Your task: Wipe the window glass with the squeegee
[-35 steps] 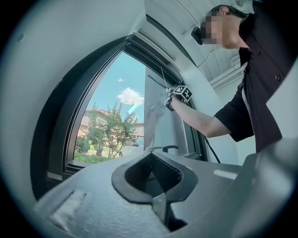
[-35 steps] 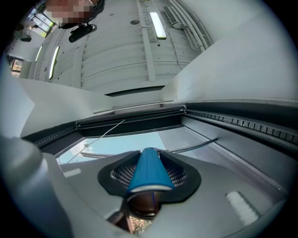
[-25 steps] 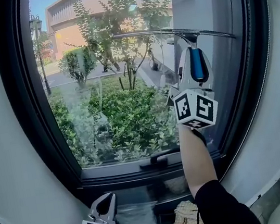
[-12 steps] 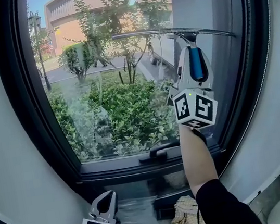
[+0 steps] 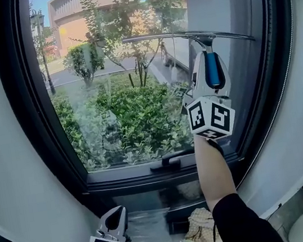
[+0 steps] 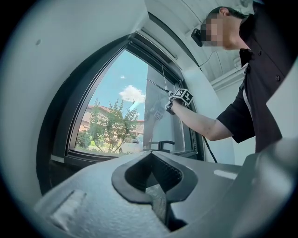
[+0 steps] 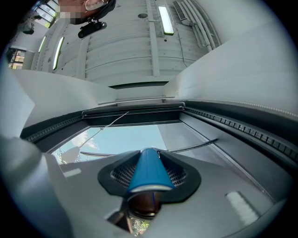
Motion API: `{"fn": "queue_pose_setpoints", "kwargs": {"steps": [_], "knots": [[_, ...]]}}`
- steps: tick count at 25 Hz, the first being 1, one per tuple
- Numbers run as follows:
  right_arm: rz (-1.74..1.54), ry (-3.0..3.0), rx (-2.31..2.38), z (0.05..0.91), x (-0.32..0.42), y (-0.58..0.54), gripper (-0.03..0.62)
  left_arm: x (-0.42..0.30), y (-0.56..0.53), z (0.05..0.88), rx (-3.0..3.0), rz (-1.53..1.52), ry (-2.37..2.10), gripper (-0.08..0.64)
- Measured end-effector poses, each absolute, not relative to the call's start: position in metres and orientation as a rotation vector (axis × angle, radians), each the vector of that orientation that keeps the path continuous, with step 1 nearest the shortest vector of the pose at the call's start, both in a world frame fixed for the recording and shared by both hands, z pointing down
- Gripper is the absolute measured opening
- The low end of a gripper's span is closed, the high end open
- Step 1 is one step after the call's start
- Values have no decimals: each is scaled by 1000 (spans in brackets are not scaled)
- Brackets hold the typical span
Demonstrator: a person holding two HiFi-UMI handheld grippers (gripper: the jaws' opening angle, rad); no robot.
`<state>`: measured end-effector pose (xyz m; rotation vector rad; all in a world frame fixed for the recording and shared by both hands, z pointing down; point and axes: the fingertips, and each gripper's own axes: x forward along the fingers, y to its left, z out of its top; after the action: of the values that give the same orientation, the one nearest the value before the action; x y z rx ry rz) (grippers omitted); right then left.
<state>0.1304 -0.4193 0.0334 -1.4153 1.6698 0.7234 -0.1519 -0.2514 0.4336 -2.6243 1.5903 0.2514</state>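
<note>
Right hand-held gripper (image 5: 207,60) is raised at the upper right of the window glass (image 5: 119,94), jaws clamped on the blue handle (image 7: 149,169) of the squeegee (image 5: 195,35); the handle sits between the pads, its end towards the marker cube (image 5: 212,117); the neck runs out past the jaw tips to the blade; the blade lies crosswise just beyond the tips, most of its length to the gripper's left and a shorter part to its right, slightly sloped down at that right end; blade is at the pane, but firm contact can't be confirmed; bare forearm (image 5: 213,170) comes up from below that gripper; the window handle (image 5: 172,162) on the dark frame (image 5: 31,119) is well below it and a little to its left; shrubs (image 5: 135,126) and a building show through the glass beyond it. Left hand-held gripper (image 5: 119,211) hangs low, below the sill and well apart from the right one; its jaws are together with nothing between them, tips pointing up towards the window.
</note>
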Motion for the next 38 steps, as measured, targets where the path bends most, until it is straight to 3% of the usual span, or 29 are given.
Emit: {"fn": "queue_pose_setpoints", "kwargs": {"steps": [38], "knots": [[648,1714,-1483,82,129,-416,130,-97,-246,424,-2695,262,1360,2]]}}
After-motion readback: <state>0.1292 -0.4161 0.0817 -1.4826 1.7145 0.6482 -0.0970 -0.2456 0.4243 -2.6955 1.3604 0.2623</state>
